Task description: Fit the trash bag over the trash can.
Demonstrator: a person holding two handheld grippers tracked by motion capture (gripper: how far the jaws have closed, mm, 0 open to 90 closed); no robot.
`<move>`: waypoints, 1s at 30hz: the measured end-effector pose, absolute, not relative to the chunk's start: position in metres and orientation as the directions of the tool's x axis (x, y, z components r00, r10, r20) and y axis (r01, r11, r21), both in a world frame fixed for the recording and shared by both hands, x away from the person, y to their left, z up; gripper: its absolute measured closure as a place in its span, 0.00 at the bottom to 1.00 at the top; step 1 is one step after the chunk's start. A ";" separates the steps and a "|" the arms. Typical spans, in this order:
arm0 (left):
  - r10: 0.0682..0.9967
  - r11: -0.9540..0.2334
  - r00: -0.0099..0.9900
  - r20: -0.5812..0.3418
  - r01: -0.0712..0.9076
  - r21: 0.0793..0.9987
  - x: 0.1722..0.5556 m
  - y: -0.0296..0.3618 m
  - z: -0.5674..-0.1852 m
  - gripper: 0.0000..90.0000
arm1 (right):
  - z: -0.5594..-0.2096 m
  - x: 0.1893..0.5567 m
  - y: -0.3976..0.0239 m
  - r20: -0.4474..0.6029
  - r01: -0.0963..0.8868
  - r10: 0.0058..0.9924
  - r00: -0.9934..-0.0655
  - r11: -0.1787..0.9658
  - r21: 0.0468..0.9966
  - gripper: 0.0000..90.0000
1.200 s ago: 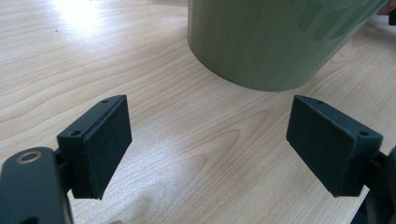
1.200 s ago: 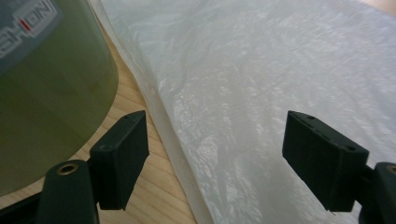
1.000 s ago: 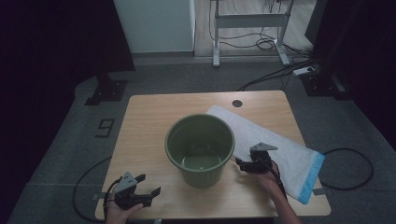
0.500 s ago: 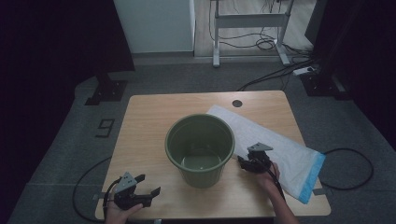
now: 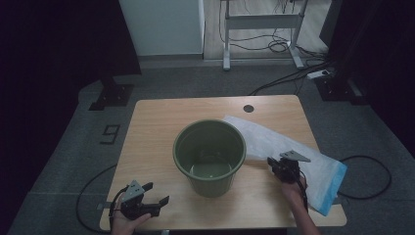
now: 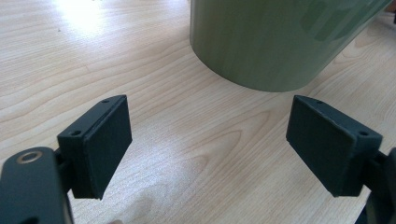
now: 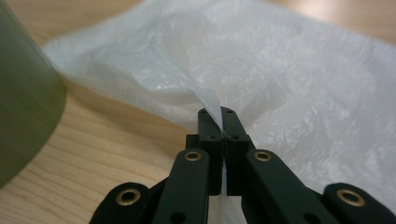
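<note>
Right claw (image 7: 215, 113) just closed, pinching plastic bag (image 7: 280, 70), beside bucket (image 5: 209, 156).

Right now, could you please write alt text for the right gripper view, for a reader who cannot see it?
The right gripper has its two black jaws shut on a raised fold of a thin, translucent white plastic bag, which spreads over a light wooden table. The curved side of a green bucket stands at the left edge.

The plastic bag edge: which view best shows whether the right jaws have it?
The right gripper view: the right gripper has just closed its jaws on a pinched fold of the plastic bag. The high view shows the bag flat beside the green bucket, the pinch too small to judge. The left gripper view shows bucket and table.
</note>
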State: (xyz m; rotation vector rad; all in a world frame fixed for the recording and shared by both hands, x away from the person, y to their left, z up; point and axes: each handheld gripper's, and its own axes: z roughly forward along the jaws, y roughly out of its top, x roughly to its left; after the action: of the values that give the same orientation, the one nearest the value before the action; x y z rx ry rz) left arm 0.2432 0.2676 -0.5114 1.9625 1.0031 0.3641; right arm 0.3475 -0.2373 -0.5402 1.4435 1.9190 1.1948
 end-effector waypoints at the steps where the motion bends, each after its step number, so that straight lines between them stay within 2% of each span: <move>1: 0.766 -0.290 0.632 -0.122 0.508 0.811 0.243 0.267 -0.511 0.15 | -0.537 0.346 -0.239 0.140 0.519 0.926 -0.350 0.068 0.852 0.99; 14: 0.768 -0.287 0.629 -0.118 0.503 0.815 0.243 0.266 -0.511 0.15 | -0.491 0.329 -0.258 0.191 0.391 0.917 -0.352 -0.042 0.920 0.99; 20: 0.771 -0.285 0.626 -0.117 0.503 0.816 0.244 0.265 -0.510 0.15 | -0.453 0.316 -0.264 0.176 0.302 0.910 -0.375 -0.060 0.952 0.99; 30: 0.776 -0.279 0.620 -0.118 0.505 0.816 0.244 0.266 -0.511 0.15 | -0.431 0.303 -0.264 0.180 0.240 0.896 -0.406 -0.085 0.967 0.99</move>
State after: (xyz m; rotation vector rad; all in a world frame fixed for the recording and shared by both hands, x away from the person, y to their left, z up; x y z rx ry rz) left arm 0.2438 0.2657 -0.5105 1.9491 1.0136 0.3814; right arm 0.3032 -0.2638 -0.4305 1.2389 1.6380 1.5294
